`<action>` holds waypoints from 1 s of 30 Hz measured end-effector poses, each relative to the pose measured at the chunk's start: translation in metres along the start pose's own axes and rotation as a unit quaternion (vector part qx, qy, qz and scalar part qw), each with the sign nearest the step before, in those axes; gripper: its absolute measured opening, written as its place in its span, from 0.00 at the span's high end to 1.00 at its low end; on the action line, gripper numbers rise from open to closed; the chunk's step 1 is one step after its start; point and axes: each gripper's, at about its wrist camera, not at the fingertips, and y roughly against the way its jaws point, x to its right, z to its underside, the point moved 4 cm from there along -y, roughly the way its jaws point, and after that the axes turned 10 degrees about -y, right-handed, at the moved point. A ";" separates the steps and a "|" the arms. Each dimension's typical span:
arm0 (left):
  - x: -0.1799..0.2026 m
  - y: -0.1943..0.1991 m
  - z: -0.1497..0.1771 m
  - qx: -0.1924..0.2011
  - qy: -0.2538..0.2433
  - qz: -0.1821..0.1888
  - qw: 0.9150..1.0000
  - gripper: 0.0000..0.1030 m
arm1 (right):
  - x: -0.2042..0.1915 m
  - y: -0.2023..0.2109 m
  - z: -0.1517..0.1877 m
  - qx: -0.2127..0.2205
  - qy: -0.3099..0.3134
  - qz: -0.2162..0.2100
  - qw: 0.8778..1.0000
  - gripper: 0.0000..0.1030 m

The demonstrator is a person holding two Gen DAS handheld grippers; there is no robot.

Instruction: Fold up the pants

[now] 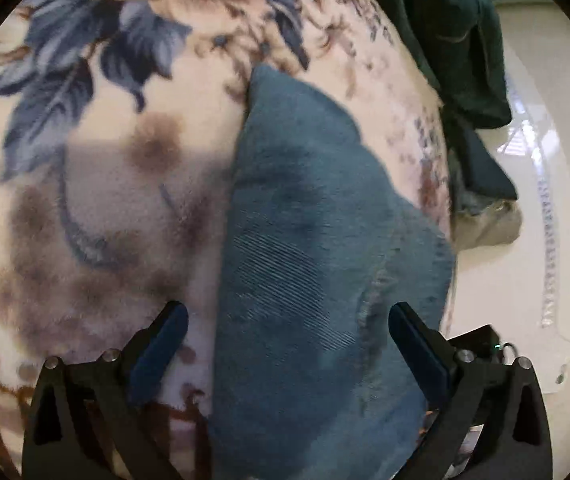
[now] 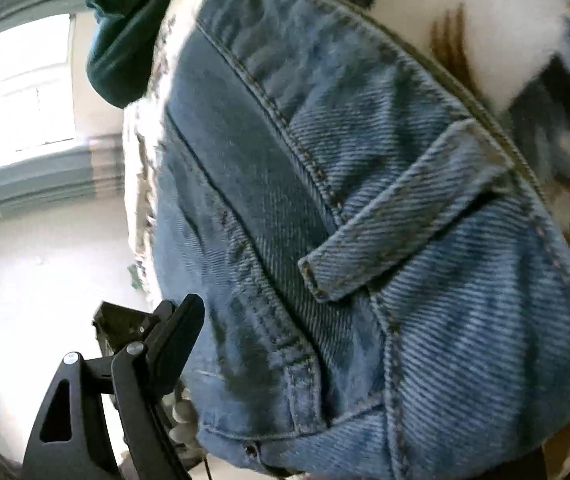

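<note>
Blue jeans (image 1: 305, 240) lie on a floral blanket (image 1: 105, 200) near its right edge. In the left wrist view a leg of them runs up between the fingers of my left gripper (image 1: 289, 320), which is open wide; its left finger is over bare blanket, its right finger at the denim's edge. The right wrist view is filled by the waistband and a belt loop (image 2: 397, 216) of the jeans (image 2: 325, 160). My right gripper (image 2: 285, 320) shows only its left finger (image 2: 181, 328), set far out beside the denim; the other finger is hidden under the cloth.
A dark green garment (image 1: 465, 60) (image 2: 125, 40) hangs over the blanket's edge. Beyond the edge is a pale floor (image 1: 505, 280) with a small black device (image 1: 485, 340). A bright window (image 2: 21, 80) sits in the wall at the left.
</note>
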 end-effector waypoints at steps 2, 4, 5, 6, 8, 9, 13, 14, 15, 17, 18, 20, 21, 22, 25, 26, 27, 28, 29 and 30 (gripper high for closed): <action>0.002 -0.004 -0.003 -0.001 -0.003 -0.005 1.000 0.00 | -0.011 0.000 -0.001 -0.011 0.001 -0.017 1.000 0.17; 0.005 -0.004 -0.005 -0.004 -0.005 -0.011 1.000 0.00 | -0.027 0.011 0.000 -0.026 0.020 -0.058 0.998 0.18; 0.006 -0.003 -0.006 -0.004 -0.006 -0.010 1.000 0.01 | -0.030 0.013 0.004 -0.022 0.041 -0.044 0.998 0.19; 0.006 -0.004 -0.007 -0.006 -0.007 -0.010 1.000 0.01 | -0.028 0.013 0.005 -0.015 0.053 -0.014 0.998 0.19; 0.005 -0.004 -0.006 -0.007 -0.011 -0.004 1.000 0.01 | -0.014 0.004 0.005 -0.005 0.039 0.014 0.999 0.23; 0.003 -0.004 -0.005 -0.006 -0.012 -0.001 1.000 0.01 | -0.011 0.003 0.005 0.001 0.031 0.017 0.999 0.26; 0.010 0.004 -0.005 0.015 -0.026 0.020 0.999 0.47 | -0.013 0.011 0.014 0.031 0.028 0.034 0.999 0.53; 0.012 0.006 -0.005 0.014 -0.031 0.014 0.999 0.52 | -0.016 0.015 0.019 0.038 0.026 0.032 0.998 0.61; 0.016 0.007 -0.005 0.014 -0.038 0.012 0.999 0.54 | -0.019 0.019 0.023 0.042 0.026 0.029 0.998 0.63; 0.025 0.012 -0.006 0.018 -0.049 0.008 0.999 0.61 | -0.029 0.026 0.036 0.053 0.034 0.033 0.997 0.67; 0.029 0.014 -0.006 0.018 -0.051 0.009 0.999 0.62 | -0.039 0.028 0.041 0.056 0.034 0.032 0.997 0.68; 0.036 0.024 -0.007 0.020 -0.051 0.014 0.998 0.67 | -0.055 0.040 0.048 0.062 0.039 0.031 0.997 0.69; 0.040 0.031 -0.009 0.022 -0.051 0.017 0.998 0.67 | -0.065 0.044 0.052 0.061 0.043 0.029 0.997 0.69; 0.044 0.039 -0.010 0.024 -0.052 0.019 0.998 0.67 | -0.075 0.050 0.057 0.062 0.043 0.025 0.997 0.69; 0.054 0.071 -0.017 0.029 -0.053 0.025 0.998 0.67 | -0.115 0.065 0.074 0.060 0.059 0.017 0.996 0.69; 0.056 0.085 -0.021 0.032 -0.049 0.027 0.998 0.67 | -0.132 0.068 0.080 0.060 0.069 0.014 0.996 0.69; 0.057 0.095 -0.025 0.034 -0.048 0.029 0.998 0.67 | -0.145 0.071 0.086 0.060 0.079 0.014 0.995 0.69; 0.059 0.111 -0.030 0.041 -0.050 0.031 0.997 0.67 | -0.166 0.069 0.092 0.061 0.090 0.012 0.994 0.69; 0.060 0.124 -0.036 0.047 -0.053 0.031 0.997 0.67 | -0.185 0.066 0.095 0.062 0.097 0.007 0.993 0.69; 0.061 0.141 -0.044 0.054 -0.057 0.031 0.996 0.67 | -0.209 0.057 0.099 0.063 0.107 0.004 0.992 0.69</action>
